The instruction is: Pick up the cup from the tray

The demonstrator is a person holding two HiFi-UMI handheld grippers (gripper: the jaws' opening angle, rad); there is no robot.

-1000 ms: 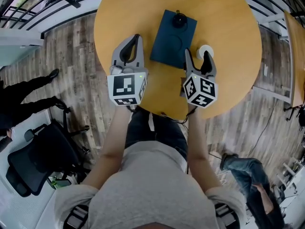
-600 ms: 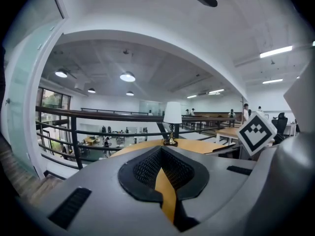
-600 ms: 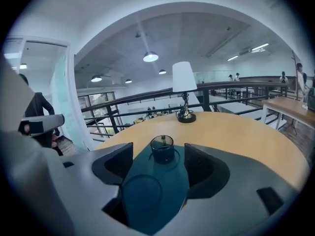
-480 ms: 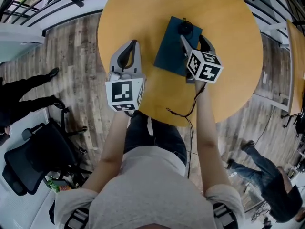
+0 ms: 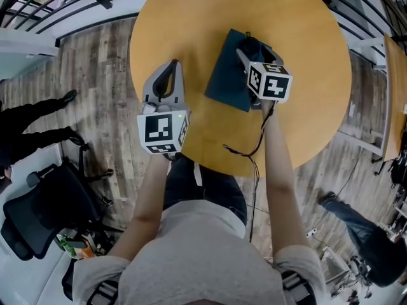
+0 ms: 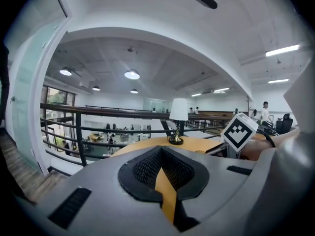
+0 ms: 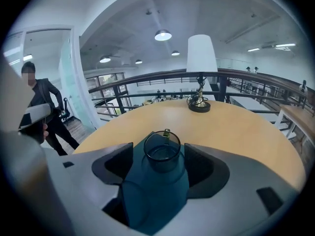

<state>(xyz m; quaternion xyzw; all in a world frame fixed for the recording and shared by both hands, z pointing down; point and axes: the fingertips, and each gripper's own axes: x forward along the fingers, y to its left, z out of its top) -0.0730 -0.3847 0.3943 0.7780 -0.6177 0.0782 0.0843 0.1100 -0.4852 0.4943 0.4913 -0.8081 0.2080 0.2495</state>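
Where it stands upright on the far end of the dark blue rectangular tray [image 7: 152,195], the dark translucent round cup [image 7: 162,157] shows a see-through wall and base; whether it holds any liquid cannot be determined, and a small light fitting sits on its far rim. The tray carries only this cup and lies flat on the round yellow wooden table [image 5: 191,18]. The right gripper [image 7: 158,149] is positioned over the tray with its jaws apart, and the cup stands between them near their tips, with a narrow gap on each side and no visible contact. In the head view the cup [image 5: 252,43] is partly covered by the right gripper [image 5: 255,51]. Compared with half a second ago, the right gripper has advanced along the tray [image 5: 224,75], from short of the cup to straddling it; one second ago it was beside the tray's right edge. The left gripper [image 5: 169,81] remains over the table to the left of the tray, well apart from the cup, its jaws together with nothing between them [image 6: 162,173]. A white-shaded table lamp [image 7: 201,73] stands at the table's far edge.
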